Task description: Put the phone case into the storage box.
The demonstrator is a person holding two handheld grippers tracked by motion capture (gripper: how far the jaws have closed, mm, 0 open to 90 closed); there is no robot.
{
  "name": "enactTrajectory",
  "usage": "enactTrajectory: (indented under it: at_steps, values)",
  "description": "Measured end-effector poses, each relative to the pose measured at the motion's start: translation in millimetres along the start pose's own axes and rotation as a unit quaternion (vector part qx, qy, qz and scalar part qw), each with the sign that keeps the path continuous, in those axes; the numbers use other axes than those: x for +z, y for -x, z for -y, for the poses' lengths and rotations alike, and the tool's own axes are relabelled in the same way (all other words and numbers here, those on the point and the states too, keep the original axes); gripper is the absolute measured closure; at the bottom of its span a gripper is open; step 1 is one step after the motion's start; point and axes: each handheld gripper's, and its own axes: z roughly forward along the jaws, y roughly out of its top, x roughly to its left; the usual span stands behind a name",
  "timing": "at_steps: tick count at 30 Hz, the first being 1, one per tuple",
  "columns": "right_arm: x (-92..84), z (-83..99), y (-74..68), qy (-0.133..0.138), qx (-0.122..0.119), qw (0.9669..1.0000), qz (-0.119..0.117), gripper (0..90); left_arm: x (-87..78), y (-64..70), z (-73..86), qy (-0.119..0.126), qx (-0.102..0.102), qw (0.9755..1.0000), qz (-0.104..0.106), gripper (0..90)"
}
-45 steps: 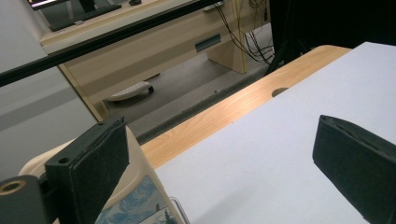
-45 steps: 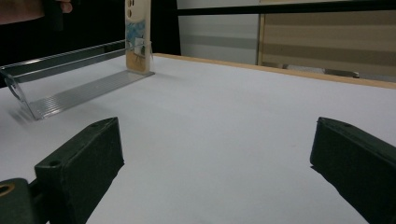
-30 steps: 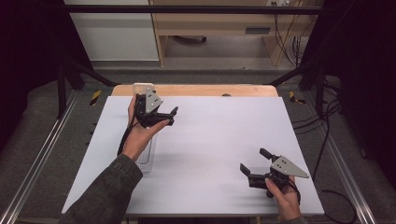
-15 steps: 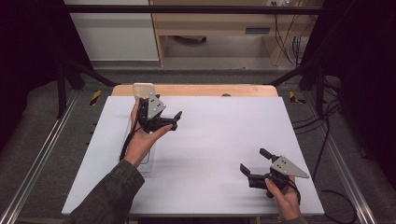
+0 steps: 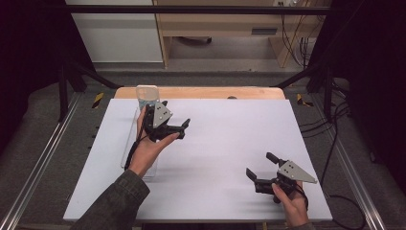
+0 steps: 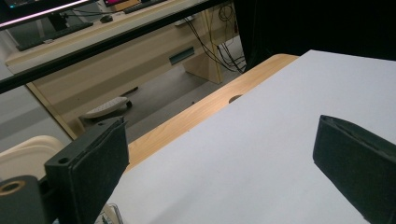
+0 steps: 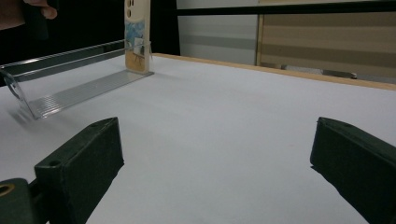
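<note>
The left hand-held gripper (image 5: 181,128) had drifted a little nearer, wide open and empty. The clear tray (image 5: 136,143) lay just beside it on the desk (image 5: 230,143). The right hand-held gripper (image 5: 261,167) stayed put, open too. Nothing grabbed yet.

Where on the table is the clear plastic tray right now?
In the high view the clear plastic tray lies along the left side of the white table, running from the far edge toward the person, right beside and partly under the left hand-held gripper.
</note>
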Motion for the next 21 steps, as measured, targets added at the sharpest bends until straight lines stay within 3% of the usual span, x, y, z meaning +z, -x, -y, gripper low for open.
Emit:
enactTrajectory:
  at_steps: [21]
  values:
    - [0.1, -0.9, -1.3, 0.002, -0.002, 1.0000, -0.003, 2.4, -15.0, 14.7, 0.4, 0.011, 0.001, 0.9999, 0.010, 2.8]
